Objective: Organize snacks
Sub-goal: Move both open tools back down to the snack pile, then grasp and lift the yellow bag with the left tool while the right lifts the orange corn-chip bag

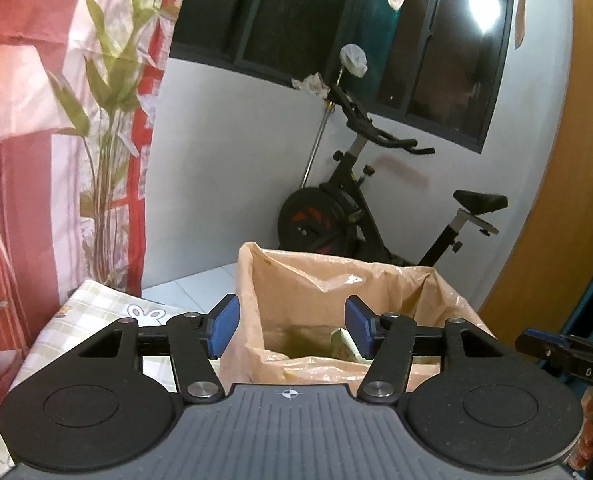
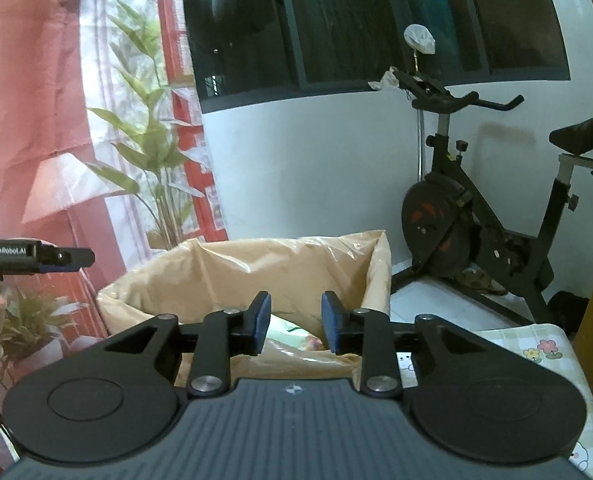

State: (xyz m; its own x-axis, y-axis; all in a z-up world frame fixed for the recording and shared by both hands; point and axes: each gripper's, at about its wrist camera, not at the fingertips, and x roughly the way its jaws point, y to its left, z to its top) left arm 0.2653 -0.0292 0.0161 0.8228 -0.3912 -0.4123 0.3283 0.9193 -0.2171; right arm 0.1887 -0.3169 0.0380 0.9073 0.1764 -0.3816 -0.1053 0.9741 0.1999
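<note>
2 grippers are in our hands, and both hang empty in front of a box lined with a tan plastic bag.

In the left wrist view, our left gripper (image 1: 292, 328) has its blue pads spread wide with nothing between them, poised just short of the lined box (image 1: 296, 280). Down inside the liner we make out the corner of a pale snack packet (image 1: 342, 342) near the right pad; the rest of the contents are hidden by the pad and the bag folds. The box stands on a checked tablecloth (image 1: 96, 308), and an exercise bike (image 1: 360, 208) stands behind against the wall. Our right gripper shows only as a dark tip at the right edge.

In the right wrist view, our right gripper (image 2: 296, 326) is also parted, narrower than the left, and holds nothing. Between its pads we see 1 greenish packet (image 2: 292, 330) and something colourful beside it, lying low in the lined box (image 2: 232, 272).

We judge the loose liner to be the main risk: a pad reaching in could snag the thin plastic and drag the bag up or collapse it over the snacks. With both tools converging on 1 opening, they could also knock each other.
</note>
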